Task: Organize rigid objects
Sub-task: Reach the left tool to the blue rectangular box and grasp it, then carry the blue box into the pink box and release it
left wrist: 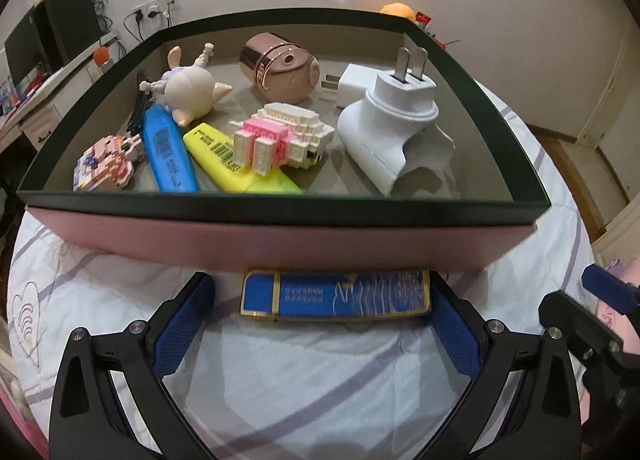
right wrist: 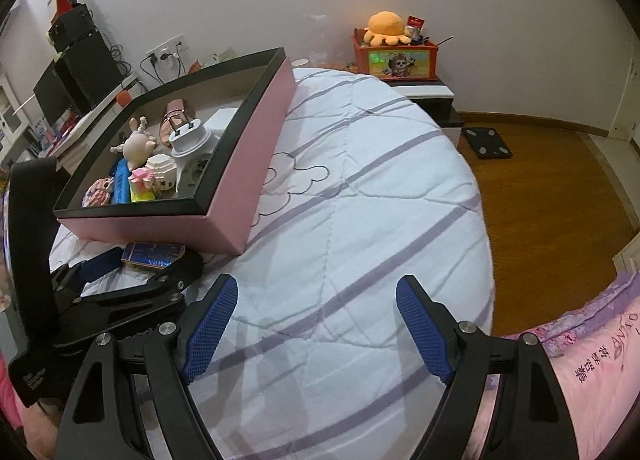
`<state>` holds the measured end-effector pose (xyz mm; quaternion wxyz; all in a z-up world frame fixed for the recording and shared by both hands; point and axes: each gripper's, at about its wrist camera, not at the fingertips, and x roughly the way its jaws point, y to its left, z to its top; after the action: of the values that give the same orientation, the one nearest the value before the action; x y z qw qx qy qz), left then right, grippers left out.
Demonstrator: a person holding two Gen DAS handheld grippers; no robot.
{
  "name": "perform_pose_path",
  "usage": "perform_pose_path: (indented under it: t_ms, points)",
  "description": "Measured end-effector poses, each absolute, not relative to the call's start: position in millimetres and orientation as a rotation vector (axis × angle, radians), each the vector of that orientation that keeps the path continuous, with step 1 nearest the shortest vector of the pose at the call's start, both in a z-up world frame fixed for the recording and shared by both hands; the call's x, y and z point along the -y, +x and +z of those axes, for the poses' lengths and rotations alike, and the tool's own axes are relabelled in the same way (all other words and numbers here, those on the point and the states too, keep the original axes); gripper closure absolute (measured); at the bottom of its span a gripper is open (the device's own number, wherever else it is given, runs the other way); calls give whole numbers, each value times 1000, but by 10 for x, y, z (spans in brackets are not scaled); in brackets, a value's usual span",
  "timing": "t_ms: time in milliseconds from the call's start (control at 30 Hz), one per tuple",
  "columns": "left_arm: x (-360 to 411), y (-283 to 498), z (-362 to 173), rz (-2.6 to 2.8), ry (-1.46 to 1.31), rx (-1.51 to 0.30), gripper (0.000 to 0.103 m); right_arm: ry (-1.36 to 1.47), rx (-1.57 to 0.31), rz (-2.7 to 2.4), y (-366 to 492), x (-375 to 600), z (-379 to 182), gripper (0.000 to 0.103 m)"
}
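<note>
**Operator:** I have the left gripper (left wrist: 320, 324) low in the frame, jaws wide, with the blue and gold lighter (left wrist: 335, 294) lying flat between the blue pads (left wrist: 182, 324). The right-hand pad sits at the lighter's end and may touch it; the left-hand pad is clear of it. I am not gripping yet.

**Observer:** How do you close well?

**Operator:** The lighter lies lengthwise across the jaws, so I would be closing on its two short ends. I judge it best to centre it first, so both pads meet it together and it does not pivot on the soft quilt (right wrist: 360, 188). It lies just in front of the pink box (left wrist: 280, 238), so I also want the fingertips short of that wall.

**Observer:** And the pose?

**Operator:** The left gripper tilts steeply down at the bed. The right gripper (right wrist: 316, 326) is also angled down, jaws wide with only quilt between them, at lower centre of its own view.

**Observer:** Further back?

**Operator:** Inside the box, centre frame, lie a blue highlighter (left wrist: 170, 152), a yellow highlighter (left wrist: 228, 162), a brick-built house (left wrist: 280, 138), a white plug adapter (left wrist: 392, 128), a pig figurine (left wrist: 190, 90) and a rose-gold canister (left wrist: 276, 66). The lighter looks to be the last item outside.
</note>
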<state>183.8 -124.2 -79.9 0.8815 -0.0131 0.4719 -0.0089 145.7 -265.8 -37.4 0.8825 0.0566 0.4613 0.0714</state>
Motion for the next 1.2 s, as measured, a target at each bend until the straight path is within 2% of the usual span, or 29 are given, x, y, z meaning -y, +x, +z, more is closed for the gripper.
perform_pose_path:
  t_ms: [100,233,700,1000,1200]
  points:
    - [1243,1835,-794,-32,-21,-973,4,110,-960,151,1481,2612,-374,20]
    - [1210,1774,-755,-33,-21,-955,20,88,-951,150,1490,2546,-329,20]
    - [816,1534,-604,-80,-92,-936,20,29,-917,161,1382,2237,-110,20]
    - [402,1324,-90,-71,-123,-835,20,0,-874,180,1408,1966,89,20]
    - [194,1547,195,-58,-120,-768,20,-23,-834,199,1609,1773,250,20]
